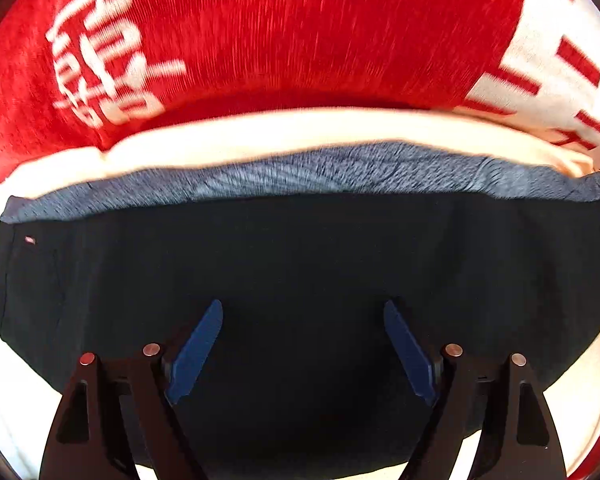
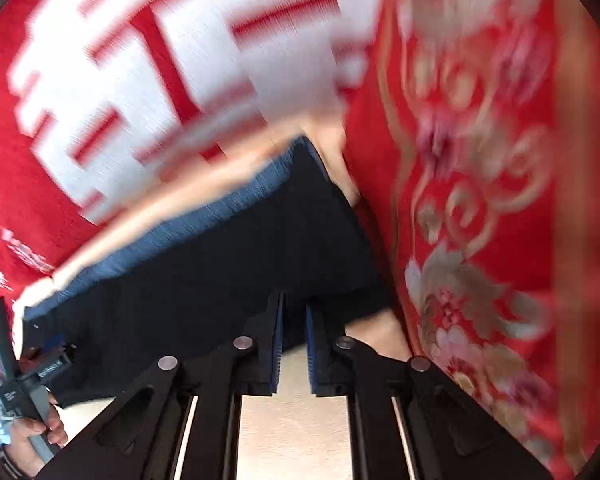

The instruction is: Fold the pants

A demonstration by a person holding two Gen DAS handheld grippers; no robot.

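Observation:
The dark navy pants (image 1: 300,264) lie folded on a cream pad (image 1: 260,136), with a lighter blue-grey band (image 1: 300,176) along the far edge. My left gripper (image 1: 303,312) hangs open just above the pants, its blue pads (image 1: 196,348) wide apart and empty. In the right wrist view the pants (image 2: 228,264) run from lower left to a far corner. My right gripper (image 2: 294,316) is over the near right edge of the pants, its blue pads (image 2: 277,344) a narrow gap apart. I cannot tell whether cloth lies between them.
A red blanket with big white characters (image 1: 284,28) lies behind the pad. A red and gold embroidered cover (image 2: 480,200) lies to the right. The left gripper's handle and the person's hand (image 2: 32,412) show at the lower left of the right wrist view.

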